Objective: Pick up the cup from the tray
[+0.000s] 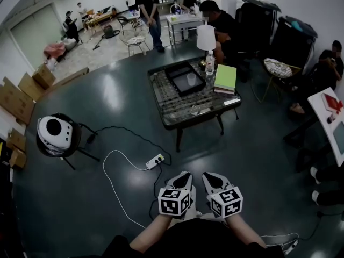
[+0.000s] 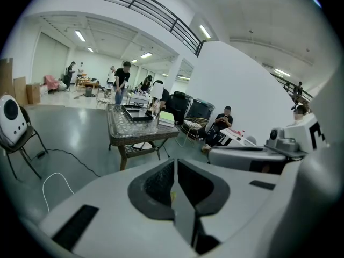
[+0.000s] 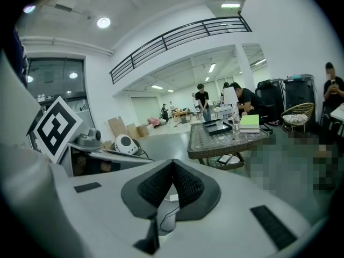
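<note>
The cup (image 1: 191, 79) stands inside the black tray (image 1: 171, 80), upright, toward the tray's right side. The tray lies on the far half of the counter (image 1: 183, 105), a low one with a glass top and dark legs. On the counter's right edge, beside the tray, lies a green book (image 1: 226, 76). A bottle (image 1: 209, 64) stands at the counter's far right corner, between tray and book, and a white lamp (image 1: 206, 36) rises just behind it. A seated person (image 1: 220, 23) is at the far side of the counter.

Both tongs are on the near side of the counter, well apart from it and pointing toward it, side by side above the floor (image 1: 252, 144). The left tongs (image 1: 184, 175) are closed, pads pressed flat against each other with nothing between them. The right tongs (image 1: 209, 176) are closed too, their tips meeting and holding nothing. Each carries its marker cube at the near end.

On the floor between the counter and the tongs lies a white power strip (image 1: 155, 160), with a white cable (image 1: 115, 190) looping away from it. Left of the counter, well apart, stands a chair (image 1: 56, 136) with a round white device on it.
</note>
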Demonstrator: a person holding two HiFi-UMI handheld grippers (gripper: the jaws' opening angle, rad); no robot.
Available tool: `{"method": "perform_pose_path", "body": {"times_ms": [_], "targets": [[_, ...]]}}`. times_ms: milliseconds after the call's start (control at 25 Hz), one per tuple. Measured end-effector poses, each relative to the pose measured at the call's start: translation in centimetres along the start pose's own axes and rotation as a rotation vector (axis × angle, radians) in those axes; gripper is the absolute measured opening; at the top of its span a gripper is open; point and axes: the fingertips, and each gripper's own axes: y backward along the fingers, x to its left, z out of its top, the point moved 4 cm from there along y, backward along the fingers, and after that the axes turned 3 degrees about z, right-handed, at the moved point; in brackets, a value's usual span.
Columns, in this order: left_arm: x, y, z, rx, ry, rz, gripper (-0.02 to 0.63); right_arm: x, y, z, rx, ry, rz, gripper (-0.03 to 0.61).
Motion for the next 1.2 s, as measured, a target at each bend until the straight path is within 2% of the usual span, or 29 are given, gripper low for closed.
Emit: {"method": "perform_pose_path", "body": {"times_ms": [640,1200], "targets": [[5.0,-8.6,8.7,0.008,-0.006,0.009,0.029,-7.7,-8.5,6.8,0.005,-0.006,-0.023,0.011],[10.9,-15.1,15.9,0.02,-0.01,-0.013,0.029,-11.8,-16.9,12.4,0.01,-0.008,-0.043,0.011]]}}
